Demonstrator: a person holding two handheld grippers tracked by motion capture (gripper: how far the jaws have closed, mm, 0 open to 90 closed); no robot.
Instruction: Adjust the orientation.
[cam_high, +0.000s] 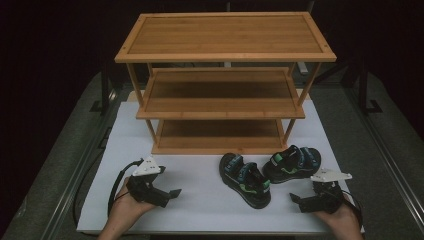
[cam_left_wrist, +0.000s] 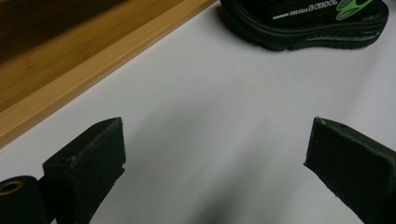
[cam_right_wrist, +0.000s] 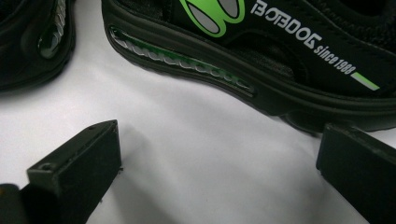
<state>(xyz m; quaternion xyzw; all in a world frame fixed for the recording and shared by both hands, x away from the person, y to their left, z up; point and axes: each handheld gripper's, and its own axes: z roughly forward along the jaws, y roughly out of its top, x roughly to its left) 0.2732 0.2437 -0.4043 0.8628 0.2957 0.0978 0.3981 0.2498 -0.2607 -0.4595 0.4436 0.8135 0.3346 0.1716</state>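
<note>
Wooden 3-tier rack stands at the back of the white table, mid-width. Two black/green sandals just in front of it, right of centre — left sandal angled toward the front edge, right sandal beside it, touching or nearly. Left gripper near front-left corner, jaws spread, nothing between. Right gripper near front-right corner, jaws spread too, close to right sandal's sole.

3-tier wooden rack, 2 sandals
</note>
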